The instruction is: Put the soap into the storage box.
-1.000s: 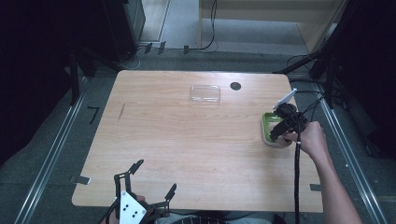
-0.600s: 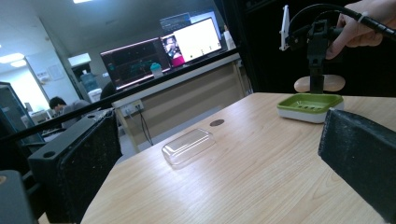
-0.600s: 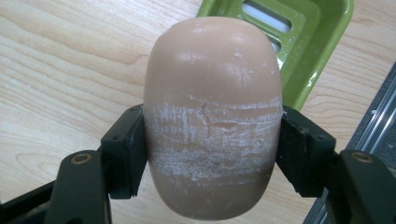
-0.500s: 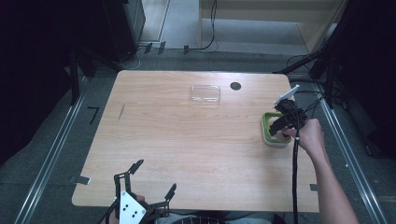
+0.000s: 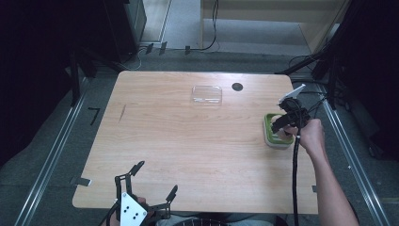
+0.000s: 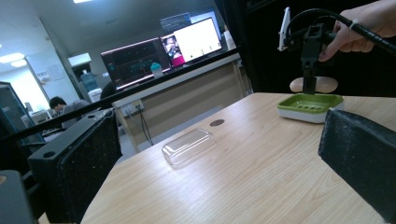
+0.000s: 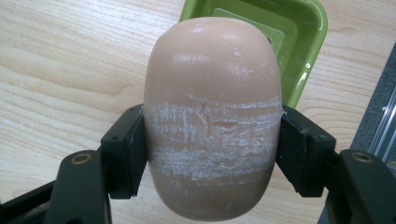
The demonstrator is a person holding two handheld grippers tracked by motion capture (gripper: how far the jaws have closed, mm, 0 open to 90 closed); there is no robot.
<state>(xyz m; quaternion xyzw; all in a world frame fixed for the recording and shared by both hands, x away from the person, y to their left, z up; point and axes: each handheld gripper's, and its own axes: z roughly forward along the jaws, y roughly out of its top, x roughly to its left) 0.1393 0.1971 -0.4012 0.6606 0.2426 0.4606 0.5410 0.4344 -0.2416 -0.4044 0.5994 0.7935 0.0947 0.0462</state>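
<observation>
Left gripper point(image 5: 143, 188): at the table's point(image 5: 188, 141) near edge, jaws spread wide, nothing between them. Right gripper point(image 7: 210, 158): at the right side, jaws clamped on a beige oval soap bar point(image 7: 212, 116), its surface scuffed white; bar held just above a green soap dish point(image 5: 275, 132), clear of it. Clear plastic lid point(image 5: 207, 94): lying towards the far edge, well apart. Dark round hole point(image 5: 237, 86): just beside the lid.

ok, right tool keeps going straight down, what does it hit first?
Probably the green dish. The right tool, clamped on the soap, points down over its near edge; bare table lies just beside, so depth is uncertain.
</observation>
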